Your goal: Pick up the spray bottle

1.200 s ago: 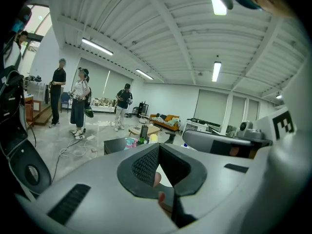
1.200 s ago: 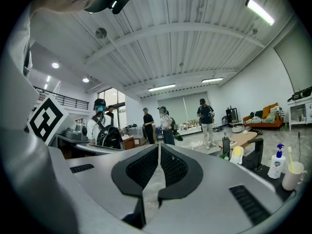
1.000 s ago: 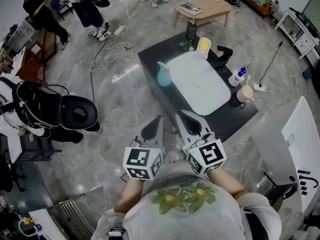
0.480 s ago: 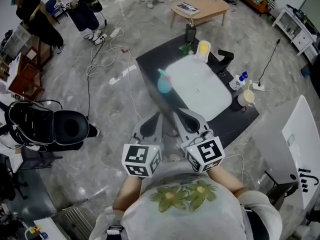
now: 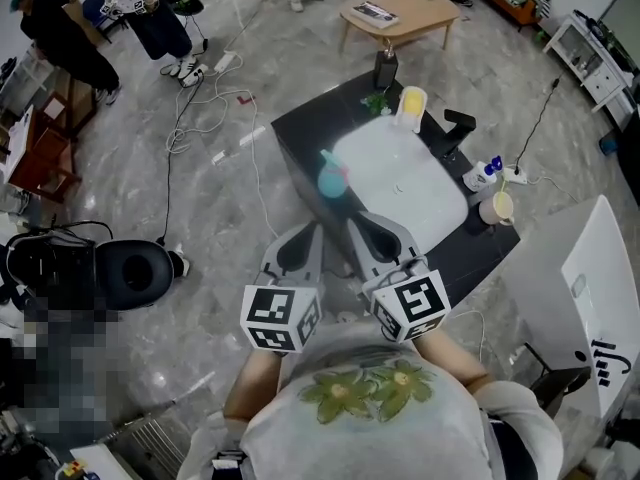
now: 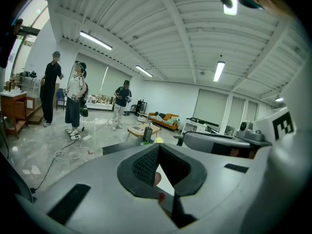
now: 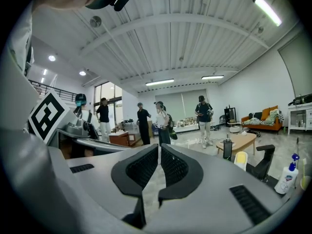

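Note:
A teal spray bottle (image 5: pixel 331 176) with a pink top stands upright on the left edge of a white mat (image 5: pixel 405 183) that covers a dark table (image 5: pixel 300 133). My left gripper (image 5: pixel 312 232) and right gripper (image 5: pixel 356 226) are side by side in front of my chest, short of the table's near corner and apart from the bottle. Both point towards the table. In the left gripper view the left gripper (image 6: pixel 158 146) has its tips touching, with nothing held. In the right gripper view the right gripper (image 7: pixel 159 147) shows only a thin slit, and it too holds nothing.
On the table also stand a yellow object (image 5: pixel 410 106), a black bottle (image 5: pixel 386 68), a white bottle with a blue head (image 5: pixel 481 173) and a cream cup (image 5: pixel 497 208). A wooden coffee table (image 5: pixel 400 16) lies beyond. Cables (image 5: pixel 215 98) run over the floor; people (image 5: pixel 150 13) stand at the far left.
The table and the teal bottle have come nearer as I walk towards them. The black chair at the left has slid back. Both grippers keep their place before my chest, still shut.

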Motion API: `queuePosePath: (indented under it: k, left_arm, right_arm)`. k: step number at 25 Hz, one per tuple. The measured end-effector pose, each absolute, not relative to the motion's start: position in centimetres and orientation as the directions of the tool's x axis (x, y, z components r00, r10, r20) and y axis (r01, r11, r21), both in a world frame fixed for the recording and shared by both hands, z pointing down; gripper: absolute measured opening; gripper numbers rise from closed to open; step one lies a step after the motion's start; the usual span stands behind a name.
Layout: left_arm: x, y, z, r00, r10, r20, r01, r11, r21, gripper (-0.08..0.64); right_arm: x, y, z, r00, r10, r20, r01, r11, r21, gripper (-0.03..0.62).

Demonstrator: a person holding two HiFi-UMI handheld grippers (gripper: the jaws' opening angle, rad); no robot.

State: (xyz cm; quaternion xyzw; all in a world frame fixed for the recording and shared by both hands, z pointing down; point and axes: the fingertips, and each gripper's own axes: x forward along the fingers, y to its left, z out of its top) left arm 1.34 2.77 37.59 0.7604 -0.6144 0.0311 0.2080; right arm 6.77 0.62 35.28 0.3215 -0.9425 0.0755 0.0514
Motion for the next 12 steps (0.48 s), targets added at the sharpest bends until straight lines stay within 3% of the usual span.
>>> queuePosePath:
  k: [12]
  left_arm:
    - [-1.1, -1.0, 38.0, 0.251, -0.921, 0.298, -0.942, -0.162, 0.293, 0.009]
  right_arm:
    - [5.1, -2.7, 36.1, -0.772, -0.613, 0.168, -0.633, 0.767, -0.107, 0.028]
